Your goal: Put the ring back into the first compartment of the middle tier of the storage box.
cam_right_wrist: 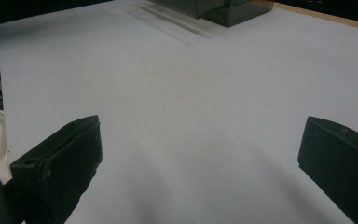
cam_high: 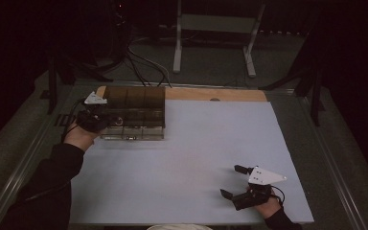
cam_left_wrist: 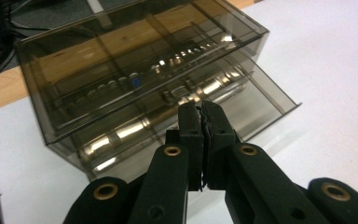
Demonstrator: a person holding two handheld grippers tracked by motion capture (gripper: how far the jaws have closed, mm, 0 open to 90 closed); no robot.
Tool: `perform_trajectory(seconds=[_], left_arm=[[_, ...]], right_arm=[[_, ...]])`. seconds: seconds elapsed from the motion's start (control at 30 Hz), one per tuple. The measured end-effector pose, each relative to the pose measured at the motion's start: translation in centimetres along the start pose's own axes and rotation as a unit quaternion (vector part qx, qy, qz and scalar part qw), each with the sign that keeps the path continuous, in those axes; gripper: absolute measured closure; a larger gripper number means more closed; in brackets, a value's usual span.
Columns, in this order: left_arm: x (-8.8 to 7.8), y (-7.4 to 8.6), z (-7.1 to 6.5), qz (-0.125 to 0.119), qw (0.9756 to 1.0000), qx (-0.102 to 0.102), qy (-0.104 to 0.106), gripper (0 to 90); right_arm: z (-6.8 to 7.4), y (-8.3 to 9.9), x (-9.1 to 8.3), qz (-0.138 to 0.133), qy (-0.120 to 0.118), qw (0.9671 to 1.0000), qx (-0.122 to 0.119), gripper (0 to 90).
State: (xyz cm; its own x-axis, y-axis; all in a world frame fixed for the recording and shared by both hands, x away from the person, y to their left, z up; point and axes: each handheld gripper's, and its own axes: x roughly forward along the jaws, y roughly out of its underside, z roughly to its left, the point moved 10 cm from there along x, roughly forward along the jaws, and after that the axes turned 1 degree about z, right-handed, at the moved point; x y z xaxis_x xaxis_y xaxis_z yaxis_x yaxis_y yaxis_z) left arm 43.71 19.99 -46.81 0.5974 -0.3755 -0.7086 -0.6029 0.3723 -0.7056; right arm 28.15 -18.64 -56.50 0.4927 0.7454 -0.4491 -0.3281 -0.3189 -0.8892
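Left tool (cam_high: 97, 116), seen in the high view, sits at the near-left corner of the smoked plastic organiser box (cam_high: 139, 98), whose bottom drawer (cam_high: 133, 132) juts out toward the person. The box runs lengthwise across, stretching away to that tool's right. Right tool (cam_high: 232, 181) rests far off on the white surface (cam_high: 196, 143), its black prongs spread and empty, so the left hand is much the nearer one to the box.

From the left gripper view, the left tool (cam_left_wrist: 202, 108) has its two pads pressed together with nothing caught between them, tips just short of the drawer (cam_left_wrist: 242, 100), which lies directly ahead. The drawer front runs crosswise to the tool, and the box (cam_left_wrist: 135, 60) rises behind and above it with small metal pieces inside. A push straight ahead would likely slide the drawer in.

Through the right gripper view, the right tool (cam_right_wrist: 200, 154) stands wide apart over bare surface (cam_right_wrist: 191, 84), the box (cam_right_wrist: 214, 9) far ahead.
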Motion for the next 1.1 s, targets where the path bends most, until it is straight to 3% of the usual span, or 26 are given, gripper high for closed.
perform_trajectory(seconds=[0.47, 1.1], left_arm=[[0.8, 1.4, 2.1, 0.002, 0.9995, -0.029, -0.01, 90.0], [2.8, 2.8, 3.2, 0.003, 0.9985, -0.054, -0.012, 90.0]], right_arm=[[0.0, 0.0, 0.0, 0.0, 0.0, 1.0, 0.0, 0.0], [0.0, 0.1, 0.0, 0.001, 0.0, 1.0, -0.001, 0.0]])
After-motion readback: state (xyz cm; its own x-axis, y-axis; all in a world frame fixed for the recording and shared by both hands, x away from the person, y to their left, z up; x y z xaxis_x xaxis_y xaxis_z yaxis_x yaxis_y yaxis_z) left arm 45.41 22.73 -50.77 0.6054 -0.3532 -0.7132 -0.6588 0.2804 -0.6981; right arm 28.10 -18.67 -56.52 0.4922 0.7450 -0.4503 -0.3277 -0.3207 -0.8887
